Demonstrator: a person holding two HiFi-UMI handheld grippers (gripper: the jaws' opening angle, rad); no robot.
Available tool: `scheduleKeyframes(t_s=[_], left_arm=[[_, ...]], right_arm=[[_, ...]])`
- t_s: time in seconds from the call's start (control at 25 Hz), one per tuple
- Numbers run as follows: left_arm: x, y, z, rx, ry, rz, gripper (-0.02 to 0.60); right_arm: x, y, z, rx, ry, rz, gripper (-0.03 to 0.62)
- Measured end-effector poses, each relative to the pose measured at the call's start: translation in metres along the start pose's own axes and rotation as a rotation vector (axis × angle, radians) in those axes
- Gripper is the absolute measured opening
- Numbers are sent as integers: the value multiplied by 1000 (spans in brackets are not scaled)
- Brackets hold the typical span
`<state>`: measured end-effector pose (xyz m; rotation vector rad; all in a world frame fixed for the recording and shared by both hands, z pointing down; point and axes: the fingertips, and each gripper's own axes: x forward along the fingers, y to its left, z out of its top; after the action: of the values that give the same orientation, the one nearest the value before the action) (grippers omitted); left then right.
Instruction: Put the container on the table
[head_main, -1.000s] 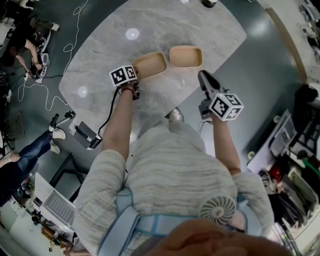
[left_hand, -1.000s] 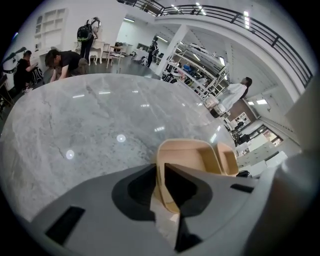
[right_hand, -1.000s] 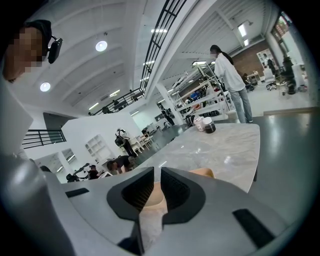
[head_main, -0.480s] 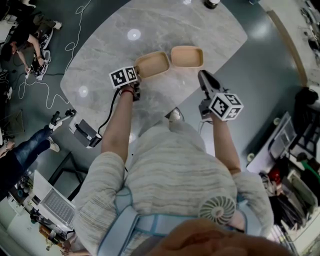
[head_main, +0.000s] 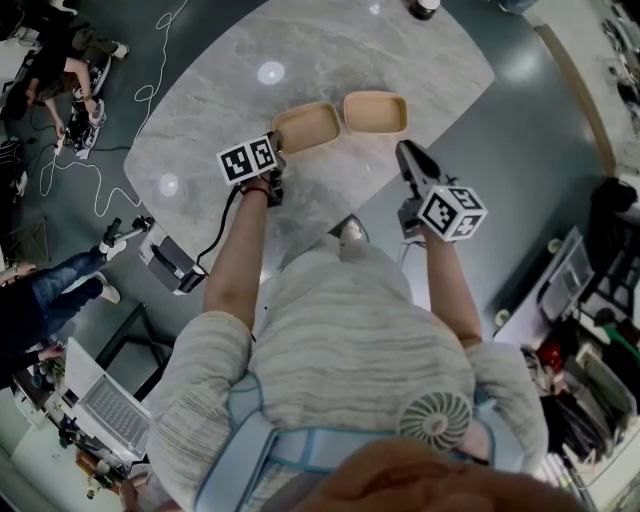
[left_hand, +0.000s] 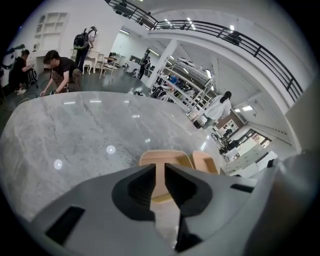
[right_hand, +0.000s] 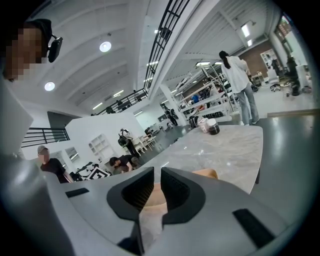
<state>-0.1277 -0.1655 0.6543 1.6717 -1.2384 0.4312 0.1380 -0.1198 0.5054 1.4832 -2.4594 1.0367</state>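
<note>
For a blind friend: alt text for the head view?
From above: a person at a marble table holds a tool in each hand. The left tool meets the near rim of the left container of two tan ones side by side; the right tool hangs at the table's edge.

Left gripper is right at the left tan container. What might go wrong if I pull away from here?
1. The left gripper has its jaws nearly together at the left container, by its near rim; whether they touch it is unclear. A careless pull-back may drag or tip it.
2. The right container sits close beside it, so a sideways shove may knock them together.
3. The right gripper hangs by the table edge; swinging in may bump that container.
</note>
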Motion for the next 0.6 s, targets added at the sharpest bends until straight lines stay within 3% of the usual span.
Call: scheduleKeyframes(t_s=[0.6], left_arm=[[-63, -82, 19, 56, -207, -279, 38]], right_arm=[[-19, 12, -3, -9, -18, 25, 41]])
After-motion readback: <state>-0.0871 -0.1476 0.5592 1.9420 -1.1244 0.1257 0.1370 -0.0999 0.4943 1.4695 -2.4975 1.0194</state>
